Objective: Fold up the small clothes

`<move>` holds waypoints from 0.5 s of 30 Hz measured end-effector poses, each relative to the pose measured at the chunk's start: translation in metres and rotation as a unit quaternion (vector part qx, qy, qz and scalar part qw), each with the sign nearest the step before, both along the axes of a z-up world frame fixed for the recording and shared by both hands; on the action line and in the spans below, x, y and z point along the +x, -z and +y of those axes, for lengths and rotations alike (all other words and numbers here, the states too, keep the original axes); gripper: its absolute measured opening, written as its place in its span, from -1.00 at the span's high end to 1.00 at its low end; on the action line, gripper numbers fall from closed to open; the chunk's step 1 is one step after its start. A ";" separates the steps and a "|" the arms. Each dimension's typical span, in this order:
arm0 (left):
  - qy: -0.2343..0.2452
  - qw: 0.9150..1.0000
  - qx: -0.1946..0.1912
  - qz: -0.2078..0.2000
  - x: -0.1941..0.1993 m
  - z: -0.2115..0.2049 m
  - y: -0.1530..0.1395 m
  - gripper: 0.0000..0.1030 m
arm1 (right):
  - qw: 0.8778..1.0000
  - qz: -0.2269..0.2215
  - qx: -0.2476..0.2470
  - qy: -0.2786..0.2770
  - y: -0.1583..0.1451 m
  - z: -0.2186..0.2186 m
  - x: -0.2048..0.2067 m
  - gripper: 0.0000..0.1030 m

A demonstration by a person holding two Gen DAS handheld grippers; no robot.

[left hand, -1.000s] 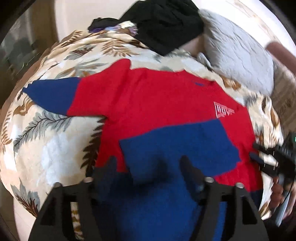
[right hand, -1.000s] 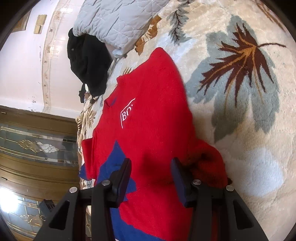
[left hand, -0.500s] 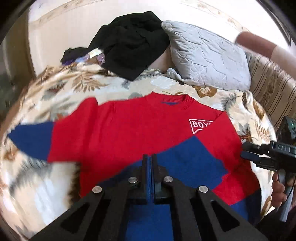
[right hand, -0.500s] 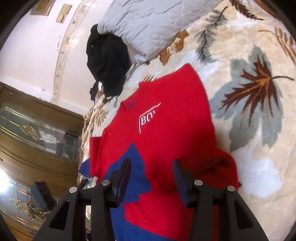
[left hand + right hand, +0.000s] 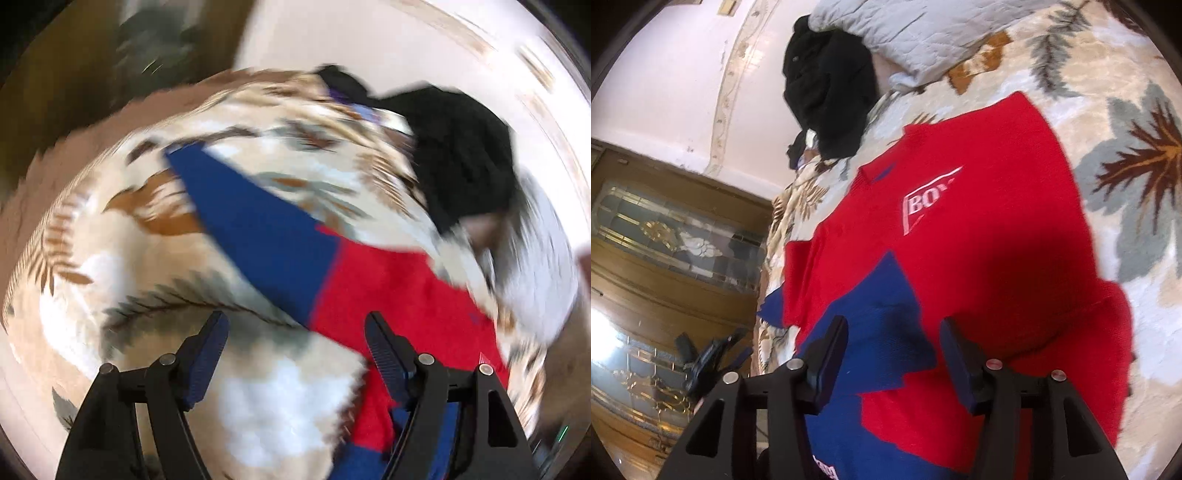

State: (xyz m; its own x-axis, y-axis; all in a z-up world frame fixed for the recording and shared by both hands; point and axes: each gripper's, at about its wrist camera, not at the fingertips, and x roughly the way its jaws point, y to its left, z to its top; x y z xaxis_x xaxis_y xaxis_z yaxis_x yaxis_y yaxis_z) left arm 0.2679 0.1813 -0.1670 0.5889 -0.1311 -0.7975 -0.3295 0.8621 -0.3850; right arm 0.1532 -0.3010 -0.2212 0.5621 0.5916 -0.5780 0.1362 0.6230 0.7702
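Observation:
A red and blue sweater (image 5: 979,258) with a white "BOY" logo lies flat on the leaf-patterned bedspread (image 5: 1126,110). One blue sleeve (image 5: 886,325) is folded over its front. The other sleeve (image 5: 258,229), blue at the end, lies stretched out over the bedspread (image 5: 110,288) in the blurred left wrist view. My left gripper (image 5: 295,343) is open and empty, just short of that sleeve; it also shows small in the right wrist view (image 5: 713,354). My right gripper (image 5: 892,343) is open and empty above the folded blue sleeve.
A grey quilted pillow (image 5: 923,33) and a heap of black clothes (image 5: 827,88) lie at the head of the bed; the black heap also shows in the left wrist view (image 5: 461,158). A wooden door with glass panels (image 5: 665,240) stands beyond the bed's left side.
My left gripper has opened from shut and swung left, from the sweater's front to the stretched-out sleeve. My right gripper stays open and has shifted slightly over the sweater.

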 end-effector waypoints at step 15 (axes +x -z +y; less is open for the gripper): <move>-0.083 0.996 -0.032 0.002 0.088 0.074 0.056 -0.05 | 0.999 0.004 -0.028 0.019 0.003 -0.007 -0.006 -0.09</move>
